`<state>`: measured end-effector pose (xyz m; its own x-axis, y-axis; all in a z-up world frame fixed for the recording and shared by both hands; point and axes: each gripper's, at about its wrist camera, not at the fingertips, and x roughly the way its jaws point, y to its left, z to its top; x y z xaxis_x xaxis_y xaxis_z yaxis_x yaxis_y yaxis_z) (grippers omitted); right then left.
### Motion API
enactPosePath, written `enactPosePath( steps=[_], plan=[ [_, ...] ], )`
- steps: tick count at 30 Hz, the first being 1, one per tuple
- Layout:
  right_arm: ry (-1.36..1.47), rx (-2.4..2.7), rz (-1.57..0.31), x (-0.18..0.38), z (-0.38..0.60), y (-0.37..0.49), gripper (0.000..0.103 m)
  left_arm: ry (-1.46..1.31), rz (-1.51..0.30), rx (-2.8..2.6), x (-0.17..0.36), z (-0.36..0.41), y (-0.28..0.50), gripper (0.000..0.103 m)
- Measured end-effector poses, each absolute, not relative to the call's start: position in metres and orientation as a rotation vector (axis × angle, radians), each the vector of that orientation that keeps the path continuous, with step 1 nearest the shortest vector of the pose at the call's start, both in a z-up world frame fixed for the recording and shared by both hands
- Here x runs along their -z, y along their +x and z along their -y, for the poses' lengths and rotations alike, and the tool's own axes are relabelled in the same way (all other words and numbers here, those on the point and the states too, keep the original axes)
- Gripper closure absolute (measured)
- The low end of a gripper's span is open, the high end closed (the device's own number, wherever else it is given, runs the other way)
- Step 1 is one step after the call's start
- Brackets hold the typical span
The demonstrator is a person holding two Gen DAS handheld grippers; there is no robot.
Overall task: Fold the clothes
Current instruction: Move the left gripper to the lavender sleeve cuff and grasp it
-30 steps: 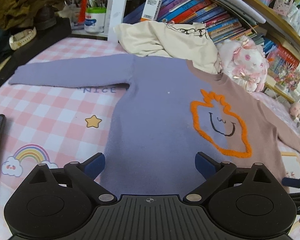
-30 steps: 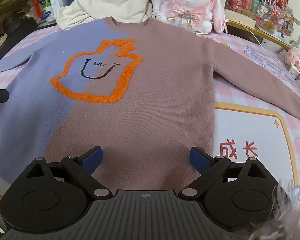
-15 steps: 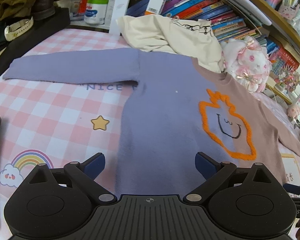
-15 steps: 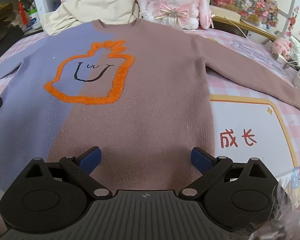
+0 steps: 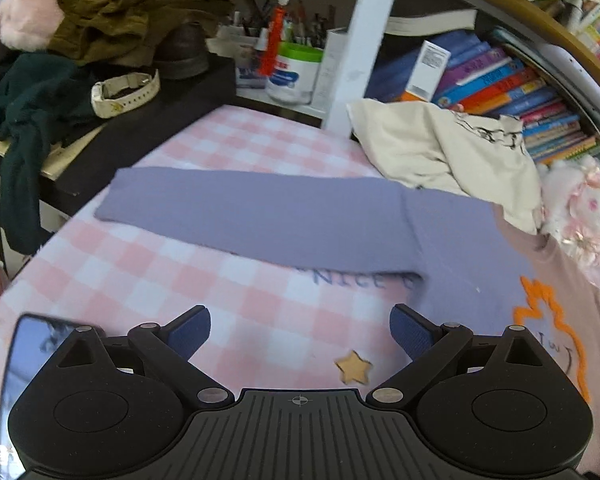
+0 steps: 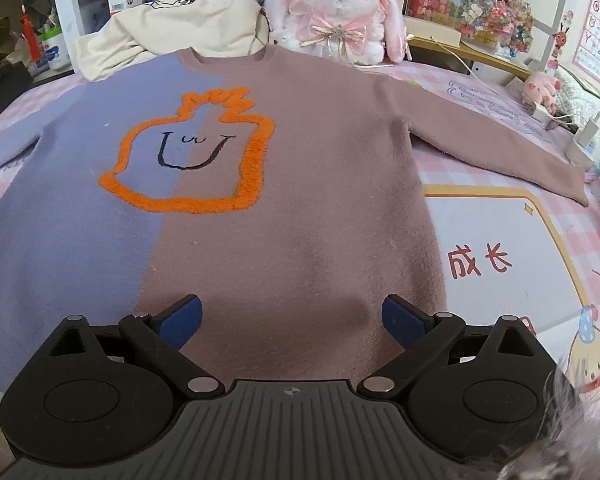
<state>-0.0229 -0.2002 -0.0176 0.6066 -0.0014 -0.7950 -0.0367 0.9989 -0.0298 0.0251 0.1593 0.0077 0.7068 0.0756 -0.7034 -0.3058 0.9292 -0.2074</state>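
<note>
Lilac-and-mauve sweater [image 6: 300,184] flat, collar pointing away, sleeves spread sideways | left gripper [image 5: 300,330] released | right gripper [image 6: 292,320] released

The sweater's [image 6: 300,184] hem is hidden behind the right gripper [image 6: 291,320]; its left cuff runs off frame. The phone [image 5: 24,344] sits partly behind the left gripper [image 5: 300,334]

A child's bedroom is showing here: a plush rabbit [image 6: 342,10] is sitting by crowded bookshelves [image 5: 512,88], and a pink checked cartoon sheet [image 5: 172,280] is covering the bed.
</note>
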Motion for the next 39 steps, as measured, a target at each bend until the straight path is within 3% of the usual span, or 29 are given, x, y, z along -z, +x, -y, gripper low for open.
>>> enactPosePath(
  steps=[19, 28, 31, 37, 39],
  plan=[
    [-0.011, -0.106, -0.886, 0.0, 0.153, -0.005, 0.006, -0.253, -0.728, -0.367, 0.002, -0.183, 0.041, 0.005],
    [-0.155, -0.25, -0.87, -0.006, 0.111, -0.006, 0.006, -0.299, -0.654, -0.563, 0.009, -0.225, 0.057, 0.007],
    [-0.174, -0.268, -0.876, -0.005, 0.109, -0.005, 0.006, -0.338, -0.645, -0.611, 0.01, -0.242, 0.066, 0.012],
    [-0.171, -0.255, -0.888, -0.006, 0.112, -0.002, 0.006, -0.442, -0.642, -0.725, 0.018, -0.273, 0.072, 0.013],
    [-0.17, -0.249, -0.892, -0.005, 0.114, -0.002, 0.006, -0.486, -0.655, -0.728, 0.025, -0.282, 0.074, 0.021]
  ],
)
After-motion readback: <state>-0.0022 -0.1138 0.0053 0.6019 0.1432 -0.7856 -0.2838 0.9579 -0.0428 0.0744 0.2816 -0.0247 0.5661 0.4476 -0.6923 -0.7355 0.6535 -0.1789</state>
